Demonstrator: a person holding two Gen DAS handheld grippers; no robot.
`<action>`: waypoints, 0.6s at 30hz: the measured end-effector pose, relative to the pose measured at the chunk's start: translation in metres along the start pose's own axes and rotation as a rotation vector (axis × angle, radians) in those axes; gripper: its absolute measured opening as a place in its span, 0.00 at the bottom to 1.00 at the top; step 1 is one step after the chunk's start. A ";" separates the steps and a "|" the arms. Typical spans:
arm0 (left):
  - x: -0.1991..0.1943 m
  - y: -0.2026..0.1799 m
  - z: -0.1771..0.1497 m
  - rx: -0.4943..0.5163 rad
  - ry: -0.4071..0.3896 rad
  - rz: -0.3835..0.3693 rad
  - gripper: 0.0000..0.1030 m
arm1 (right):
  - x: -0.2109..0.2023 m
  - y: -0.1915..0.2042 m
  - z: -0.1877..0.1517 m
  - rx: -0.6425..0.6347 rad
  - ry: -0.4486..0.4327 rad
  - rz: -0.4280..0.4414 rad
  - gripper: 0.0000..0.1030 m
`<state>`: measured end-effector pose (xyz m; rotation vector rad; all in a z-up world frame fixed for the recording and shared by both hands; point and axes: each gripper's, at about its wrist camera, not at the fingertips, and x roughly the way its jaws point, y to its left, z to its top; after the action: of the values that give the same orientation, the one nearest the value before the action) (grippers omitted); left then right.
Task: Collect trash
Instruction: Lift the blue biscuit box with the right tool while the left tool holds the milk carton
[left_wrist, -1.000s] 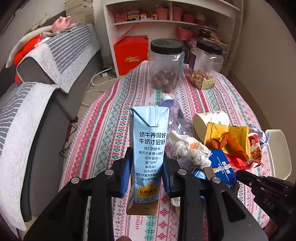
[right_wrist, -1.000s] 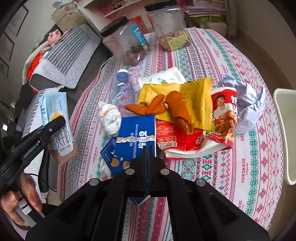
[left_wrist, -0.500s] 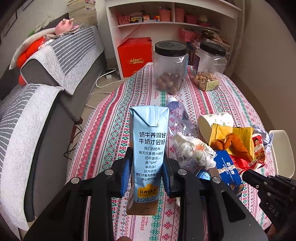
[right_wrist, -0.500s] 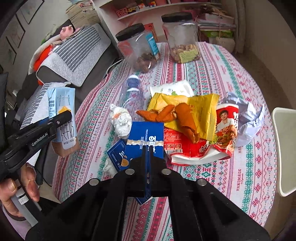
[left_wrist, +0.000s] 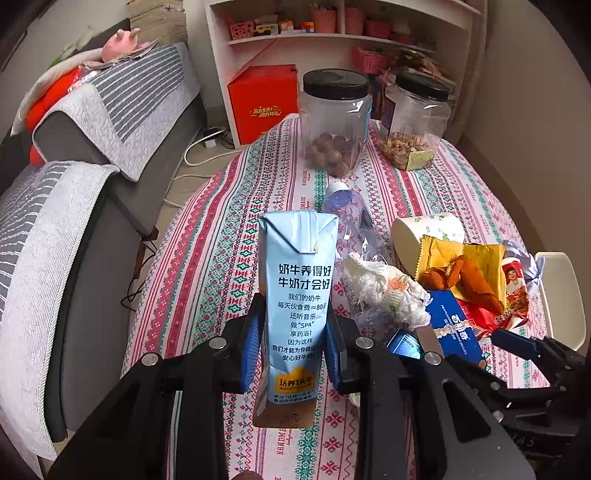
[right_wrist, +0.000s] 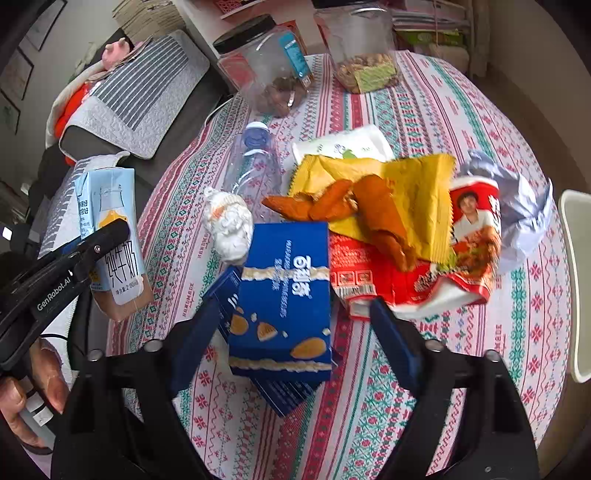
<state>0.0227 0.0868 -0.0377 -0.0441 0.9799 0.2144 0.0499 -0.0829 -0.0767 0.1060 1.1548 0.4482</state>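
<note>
My left gripper (left_wrist: 293, 350) is shut on a light blue milk carton (left_wrist: 297, 291) and holds it upright above the table's left part; the carton also shows in the right wrist view (right_wrist: 110, 236). My right gripper (right_wrist: 291, 332) is open, its fingers either side of a blue biscuit box (right_wrist: 284, 295) lying on the patterned tablecloth (right_wrist: 424, 387). Beyond the box lie a white crumpled wad (right_wrist: 229, 225), an empty plastic bottle (right_wrist: 255, 162), a yellow wrapper (right_wrist: 399, 195), a red snack bag (right_wrist: 454, 258), a paper cup (right_wrist: 343, 147) and crumpled foil (right_wrist: 517, 206).
Two clear jars with black lids (left_wrist: 334, 122) (left_wrist: 415, 125) stand at the table's far end. A grey sofa (left_wrist: 74, 206) runs along the left. A white shelf (left_wrist: 332, 40) and a red box (left_wrist: 262, 103) stand behind. A white chair (right_wrist: 576, 280) is at the right edge.
My right gripper was shut above the blue box and has opened wide, its fingers now either side of the box. My left gripper still holds the carton, drawn back slightly.
</note>
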 end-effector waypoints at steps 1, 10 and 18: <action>0.000 0.000 0.000 -0.002 0.000 0.000 0.29 | 0.002 0.004 0.001 -0.019 -0.007 -0.019 0.90; 0.003 0.003 -0.001 0.000 0.011 0.004 0.29 | 0.020 0.020 -0.001 -0.159 0.025 -0.132 0.62; 0.002 0.003 -0.002 -0.003 0.006 0.004 0.29 | 0.005 0.031 -0.010 -0.229 -0.033 -0.203 0.51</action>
<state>0.0217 0.0894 -0.0408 -0.0456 0.9856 0.2202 0.0336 -0.0543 -0.0762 -0.2001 1.0620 0.3935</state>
